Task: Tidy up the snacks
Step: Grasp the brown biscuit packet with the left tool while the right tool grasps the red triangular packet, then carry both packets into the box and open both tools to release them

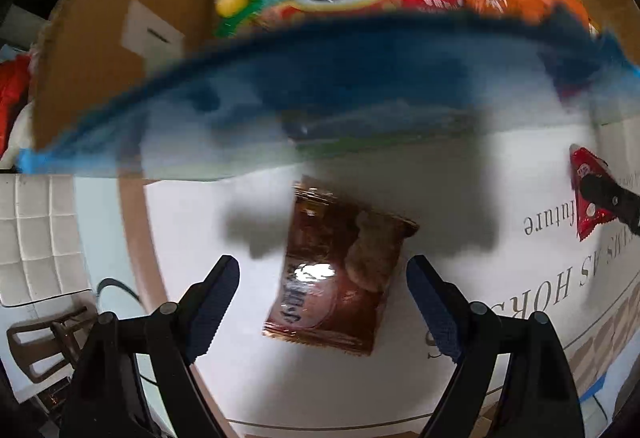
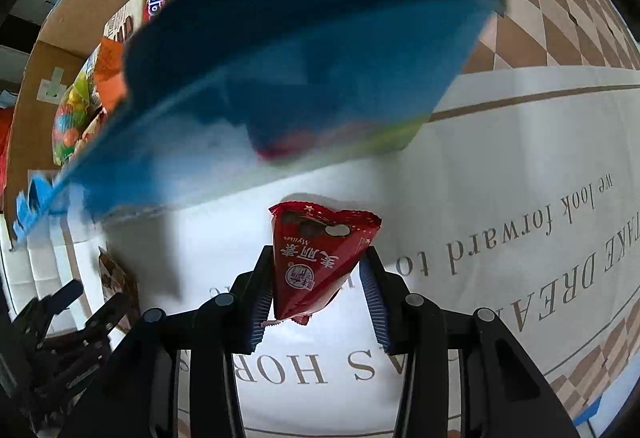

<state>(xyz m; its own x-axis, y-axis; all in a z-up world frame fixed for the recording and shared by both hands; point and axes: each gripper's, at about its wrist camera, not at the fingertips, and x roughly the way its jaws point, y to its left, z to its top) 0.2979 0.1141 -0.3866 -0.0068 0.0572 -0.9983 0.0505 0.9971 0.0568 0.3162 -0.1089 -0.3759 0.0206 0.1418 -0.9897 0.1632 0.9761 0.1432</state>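
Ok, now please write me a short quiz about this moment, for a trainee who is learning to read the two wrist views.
1. Multiple choice: what does the right gripper grip?
A) a brown packet
B) the red triangular packet
C) a blue bag
2. True or false: the left gripper is shut on the brown packet.
3. Short answer: what colour is the blurred bag that hides part of the cardboard box?

Key
1. B.
2. False: its jaws stand open, with the packet lying flat between them.
3. Blue.
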